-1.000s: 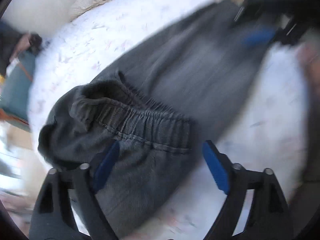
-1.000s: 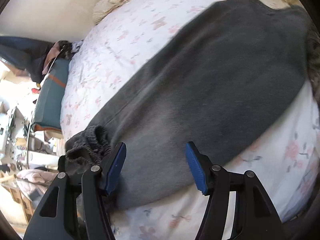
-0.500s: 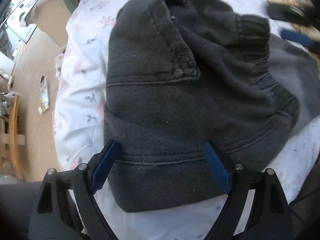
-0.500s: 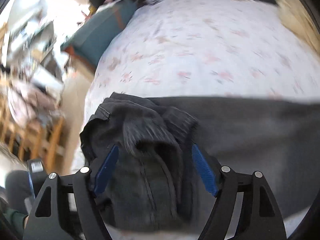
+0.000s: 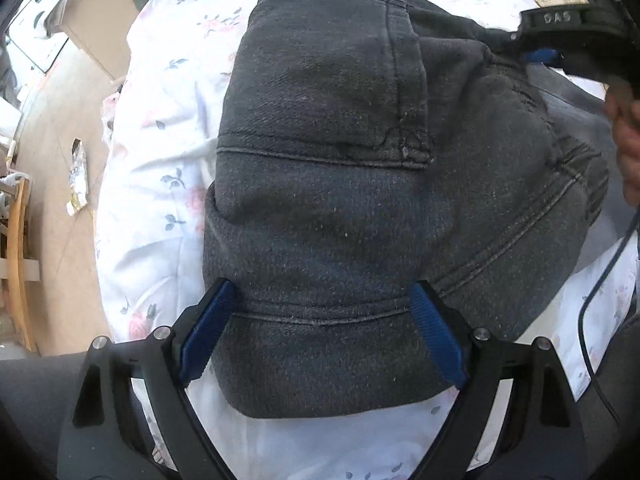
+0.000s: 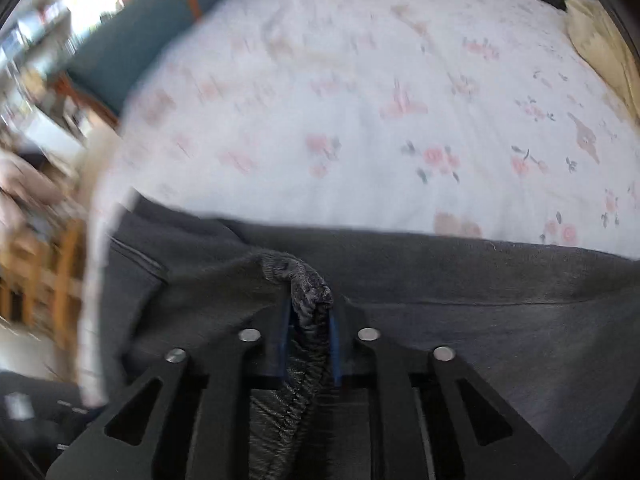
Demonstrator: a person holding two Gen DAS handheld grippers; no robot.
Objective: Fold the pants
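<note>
Dark grey pants (image 5: 340,208) lie bunched on the white floral bed sheet (image 5: 160,160). Pointing straight down, my left gripper (image 5: 320,332) is open, its blue pads astride the near stitched end of the pants without squeezing it. In the left wrist view, my right gripper (image 5: 540,56) sits at the far right edge of the pants. In its own blurred view, the right gripper (image 6: 309,320) has its jaws closing, and the ribbed elastic waistband (image 6: 304,288) is pinched between the pads. The rest of the pants (image 6: 480,300) stretches away to the right.
The bed edge drops to a beige floor (image 5: 52,160) on the left, with a paper scrap (image 5: 78,176) and a wooden chair (image 5: 16,260). A person's hand (image 5: 628,140) and a cable (image 5: 600,280) are at right. A teal cushion (image 6: 140,40) and a beige pillow (image 6: 600,40) lie beyond the sheet (image 6: 360,120).
The left gripper swung over the pants, rolled, then held still, open. The right gripper travelled along the leg to the waistband end, and its wide jaws have narrowed onto the waistband.
</note>
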